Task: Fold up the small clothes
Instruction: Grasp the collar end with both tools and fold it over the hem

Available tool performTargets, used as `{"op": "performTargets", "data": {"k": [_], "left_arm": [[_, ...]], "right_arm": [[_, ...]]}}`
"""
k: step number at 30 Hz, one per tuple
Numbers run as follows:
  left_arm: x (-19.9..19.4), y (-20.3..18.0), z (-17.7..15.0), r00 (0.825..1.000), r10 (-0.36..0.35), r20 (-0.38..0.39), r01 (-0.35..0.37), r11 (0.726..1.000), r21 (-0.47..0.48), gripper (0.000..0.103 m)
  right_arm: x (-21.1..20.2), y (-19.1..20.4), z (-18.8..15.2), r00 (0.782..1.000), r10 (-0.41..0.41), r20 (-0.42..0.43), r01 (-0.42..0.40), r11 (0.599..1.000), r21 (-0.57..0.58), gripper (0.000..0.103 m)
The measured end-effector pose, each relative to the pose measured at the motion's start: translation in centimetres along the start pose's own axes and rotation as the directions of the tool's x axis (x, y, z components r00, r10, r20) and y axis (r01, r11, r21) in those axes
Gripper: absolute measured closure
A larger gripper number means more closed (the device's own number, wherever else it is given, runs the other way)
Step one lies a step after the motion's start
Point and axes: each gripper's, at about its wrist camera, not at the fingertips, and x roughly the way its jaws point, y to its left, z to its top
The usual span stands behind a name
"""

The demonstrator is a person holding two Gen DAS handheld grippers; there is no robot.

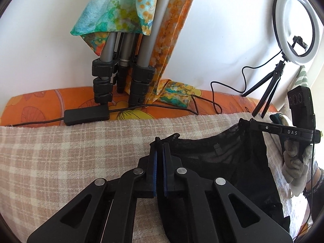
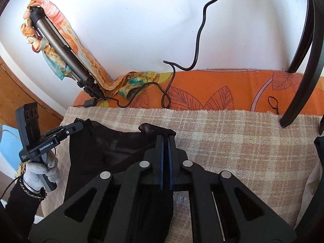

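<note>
Backdrop: white wall [image 1: 50,40] behind an orange leaf-print cover [image 2: 222,87], with a beige plaid blanket [image 1: 60,151] spread over the near part of the surface.
Garment: a small black sheer garment [image 1: 222,158] is stretched between the two tools above the plaid blanket, its upper edge running across and the rest hanging down toward the cameras.
Left tool: the left tool [image 1: 160,143] has its blue-padded fingers pressed together on one top corner of the garment; a bit of mesh pokes out past the fingertips. In the right wrist view the same left tool [image 2: 78,126] is seen from the side, its tip meeting the fabric's corner, gripped by a gloved left hand [image 2: 40,172].
Right tool: the right tool [image 2: 166,138] is pinched on the opposite top corner, a fold of mesh showing just beyond the tips. From the left wrist view the right tool [image 1: 246,122] reaches in from the right edge, held by a gloved right hand [image 1: 293,166].
Behind, left: folded tripod legs [image 1: 121,60] draped with a colourful scarf [image 1: 117,6], standing on the orange cover against the wall.
Behind, right: a ring light [image 1: 295,26] on a small tripod, its cable [image 1: 222,93] trailing along the orange cover.
Near the tripod legs: a black adapter box [image 1: 87,115] lying at the far edge of the blanket.
</note>
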Motion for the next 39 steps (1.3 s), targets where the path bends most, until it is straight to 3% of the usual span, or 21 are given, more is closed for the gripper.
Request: {"op": "performTargets", "data": {"k": [7, 16, 28, 39], "left_arm": [[-3.9, -1.6, -0.5, 0.999, -0.009, 0.046, 0.009, 1.000, 0.013, 0.100], [-10.0, -5.0, -3.0, 0.996, -0.008, 0.087, 0.004, 0.999, 0.045, 0.100], [-17.5, -10.0, -11.2, 0.995, -0.042, 0.096, 0.034, 0.996, 0.084, 0.100], [-19.4, -12.1, -20.1, 0.998, -0.032, 0.045, 0.026, 0.992, 0.123, 0.100]], "right_arm": [[-4.4, 2.5, -0.1, 0.998, 0.039, 0.054, -0.037, 0.999, -0.032, 0.098], [-10.9, 6.5, -3.7, 0.994, 0.062, 0.089, -0.056, 0.996, -0.065, 0.098], [-17.8, 10.4, -14.3, 0.993, 0.068, 0.092, -0.058, 0.992, -0.108, 0.098], [-19.1, 11.1, -23.3, 0.996, 0.042, 0.074, -0.032, 0.991, -0.127, 0.098]]}}
